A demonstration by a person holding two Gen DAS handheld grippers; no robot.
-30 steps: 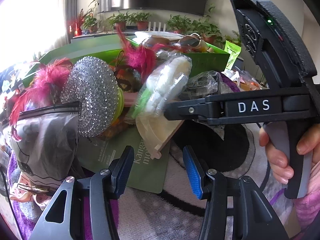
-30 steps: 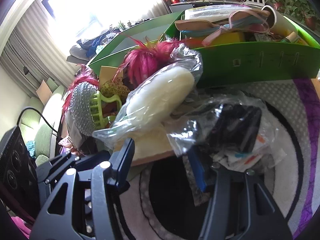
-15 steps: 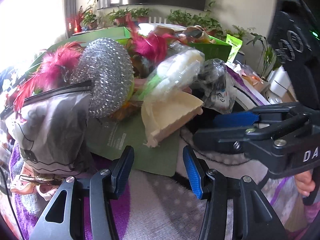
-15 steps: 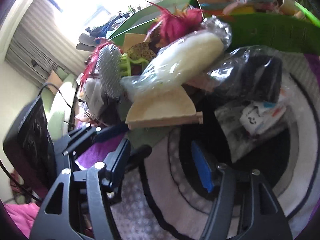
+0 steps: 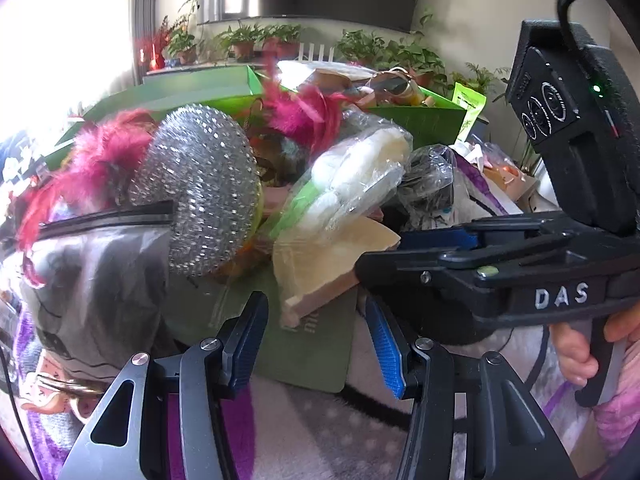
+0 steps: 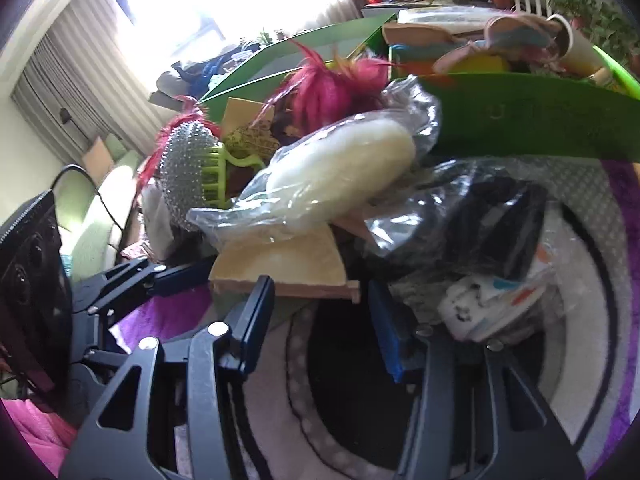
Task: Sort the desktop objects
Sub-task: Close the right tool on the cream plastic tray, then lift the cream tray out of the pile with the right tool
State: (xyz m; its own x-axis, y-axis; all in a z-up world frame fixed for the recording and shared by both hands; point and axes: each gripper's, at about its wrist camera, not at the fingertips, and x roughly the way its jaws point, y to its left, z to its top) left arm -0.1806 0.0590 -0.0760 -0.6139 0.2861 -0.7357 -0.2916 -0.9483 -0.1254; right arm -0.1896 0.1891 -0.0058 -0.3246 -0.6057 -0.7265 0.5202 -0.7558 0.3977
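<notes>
"What were your fingers doing?"

"My left fingers [image 5: 315,300] were open and empty. My right fingers [image 6: 320,284] had just been closing a bit, right at the edge of the wooden board [image 6: 280,260], but not squeezing it. I think I was going to grab it."

"Where was it?"

"In the pile, under the bagged white pad [image 6: 340,172], near the green box [image 6: 520,116]. The box held a paper cup [image 6: 576,48]. Next I needed a firm squeeze."

The clear bag of white pads [image 5: 356,176] is covering the top of the wooden piece [image 5: 332,256], and its print is too blurred to read. The green booklet [image 5: 304,344] is lying mostly under the pile, its lettering half hidden. The wrapped dark item [image 6: 492,216] is perhaps a case; glare is blurring it. The green box [image 6: 520,116] is running off the right edge.
</notes>
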